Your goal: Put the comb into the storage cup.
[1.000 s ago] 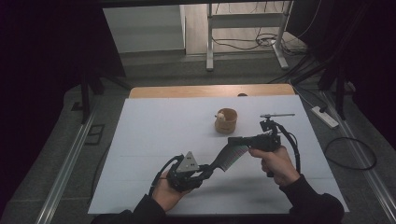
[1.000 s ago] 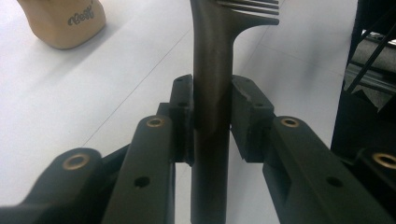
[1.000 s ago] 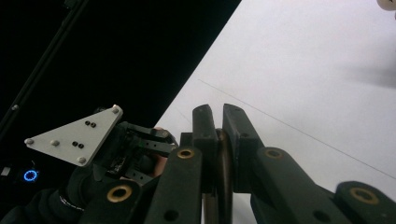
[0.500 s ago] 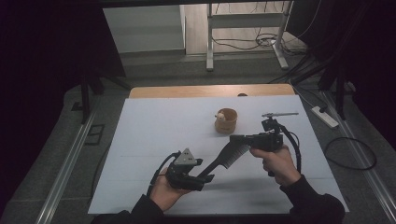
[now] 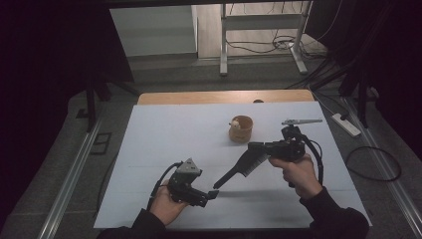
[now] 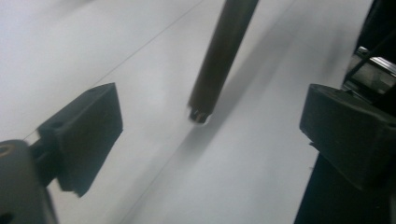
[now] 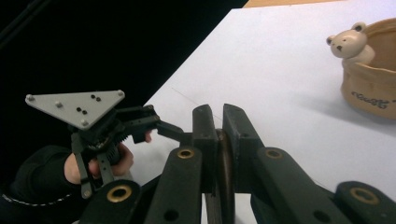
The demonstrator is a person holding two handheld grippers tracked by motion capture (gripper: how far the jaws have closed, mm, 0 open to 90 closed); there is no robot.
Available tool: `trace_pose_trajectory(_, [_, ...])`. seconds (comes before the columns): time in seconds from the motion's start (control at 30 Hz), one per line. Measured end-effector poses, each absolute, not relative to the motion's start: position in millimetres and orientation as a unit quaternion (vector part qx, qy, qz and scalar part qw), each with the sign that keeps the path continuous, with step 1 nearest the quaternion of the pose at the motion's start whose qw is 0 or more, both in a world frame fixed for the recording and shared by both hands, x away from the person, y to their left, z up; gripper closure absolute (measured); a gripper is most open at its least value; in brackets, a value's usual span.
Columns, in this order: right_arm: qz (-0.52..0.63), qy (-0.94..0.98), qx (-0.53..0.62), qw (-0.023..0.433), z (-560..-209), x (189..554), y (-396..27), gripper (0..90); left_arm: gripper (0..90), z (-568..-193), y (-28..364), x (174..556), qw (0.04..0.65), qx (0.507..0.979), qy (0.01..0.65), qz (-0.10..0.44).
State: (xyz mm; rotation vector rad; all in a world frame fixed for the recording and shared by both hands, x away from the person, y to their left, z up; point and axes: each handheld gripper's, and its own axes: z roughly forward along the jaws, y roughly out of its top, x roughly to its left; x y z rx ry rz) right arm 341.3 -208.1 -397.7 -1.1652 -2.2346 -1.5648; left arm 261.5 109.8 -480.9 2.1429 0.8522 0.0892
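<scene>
Two claws hover over a white tabletop [image 5: 164, 134], one gripping a dark comb-like brush.

White tabletop spans the scene, wood showing at its far edge. Right claw [image 5: 255, 148], held at the near right, is clamped on the brush [image 5: 239, 168], which slants down toward the near left, handle tip [image 6: 200, 114] just above the surface. Left claw [image 5: 211, 195], held at the near left, stands wide open, the handle tip hanging between its jaws, untouched. Farther back, right of centre, sits a small tan cup [image 5: 241, 129] with a bear figure [image 7: 348, 43] on its rim.
</scene>
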Motion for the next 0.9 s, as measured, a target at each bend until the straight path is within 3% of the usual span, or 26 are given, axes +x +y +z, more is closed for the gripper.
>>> trace_pose_trajectory(0.5, [-0.520, -0.749, -0.405, 0.057, -397, 345, -220, 84.1, 0.1, -475, 138, 255, 0.408, 0.842, 0.349, 0.057])
trace_pose_trajectory(0.9, [-0.526, -0.742, -0.415, 0.041, -394, 348, -229, 84.1, 0.3, -477, 162, 248, 0.421, 0.832, 0.359, 0.039])
